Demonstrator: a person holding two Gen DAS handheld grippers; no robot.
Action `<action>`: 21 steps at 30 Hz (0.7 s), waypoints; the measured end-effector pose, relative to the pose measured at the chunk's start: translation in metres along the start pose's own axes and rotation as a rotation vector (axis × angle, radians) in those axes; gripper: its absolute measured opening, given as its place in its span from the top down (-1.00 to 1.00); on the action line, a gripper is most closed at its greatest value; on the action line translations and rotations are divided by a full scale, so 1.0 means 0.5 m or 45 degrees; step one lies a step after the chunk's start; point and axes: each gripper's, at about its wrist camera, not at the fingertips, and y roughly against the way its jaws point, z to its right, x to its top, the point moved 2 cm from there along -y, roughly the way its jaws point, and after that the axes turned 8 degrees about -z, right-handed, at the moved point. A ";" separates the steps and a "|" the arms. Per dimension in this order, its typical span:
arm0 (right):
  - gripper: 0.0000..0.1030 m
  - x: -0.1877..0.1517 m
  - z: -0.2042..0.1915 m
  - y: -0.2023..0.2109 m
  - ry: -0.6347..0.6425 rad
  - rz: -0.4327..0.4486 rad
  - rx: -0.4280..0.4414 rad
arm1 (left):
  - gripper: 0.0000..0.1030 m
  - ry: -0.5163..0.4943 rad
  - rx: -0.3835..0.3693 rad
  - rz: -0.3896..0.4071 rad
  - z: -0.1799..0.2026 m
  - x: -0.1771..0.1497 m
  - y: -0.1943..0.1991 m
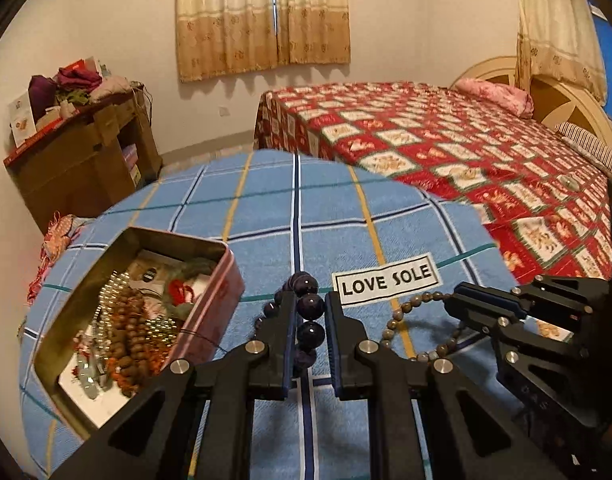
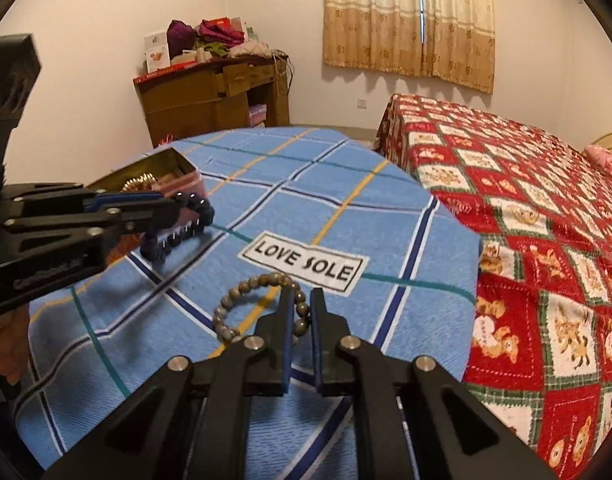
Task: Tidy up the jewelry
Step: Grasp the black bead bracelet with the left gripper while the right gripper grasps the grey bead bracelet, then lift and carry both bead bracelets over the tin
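Both grippers are clamped on bracelets: the left gripper [image 1: 310,300] pinches the purple bead bracelet [image 1: 308,305], the right gripper [image 2: 301,300] the grey-brown bead bracelet [image 2: 257,304], just over the blue cloth [image 1: 386,224]. I'd lift each straight up, then drop them into the open tin [image 1: 221,268] on the left.

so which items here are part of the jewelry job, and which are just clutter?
Job:
- dark purple bead bracelet, between the left tool's fingers
- grey-brown bead bracelet, between the right tool's fingers
- open tin holding more beads

Lying about:
- blue checked cloth, "LOVE SOLE" label
- red quilted bed
- wooden cabinet with piled clothes
- curtains
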 end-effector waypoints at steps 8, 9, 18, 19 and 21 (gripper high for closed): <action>0.81 0.019 -0.015 0.035 0.022 0.068 0.018 | 0.74 -0.002 0.014 0.065 -0.004 -0.004 0.059; 0.81 0.021 -0.017 0.040 0.024 0.079 0.019 | 0.74 -0.004 0.023 0.072 -0.006 -0.004 0.065; 0.81 0.057 -0.028 0.081 0.046 0.163 0.035 | 0.74 0.026 0.088 0.125 -0.043 -0.001 0.112; 0.81 0.062 -0.031 0.083 0.052 0.168 0.036 | 0.74 0.031 0.092 0.126 -0.047 0.000 0.114; 0.81 0.073 -0.040 0.084 0.065 0.177 0.043 | 0.74 0.042 0.113 0.132 -0.061 -0.002 0.123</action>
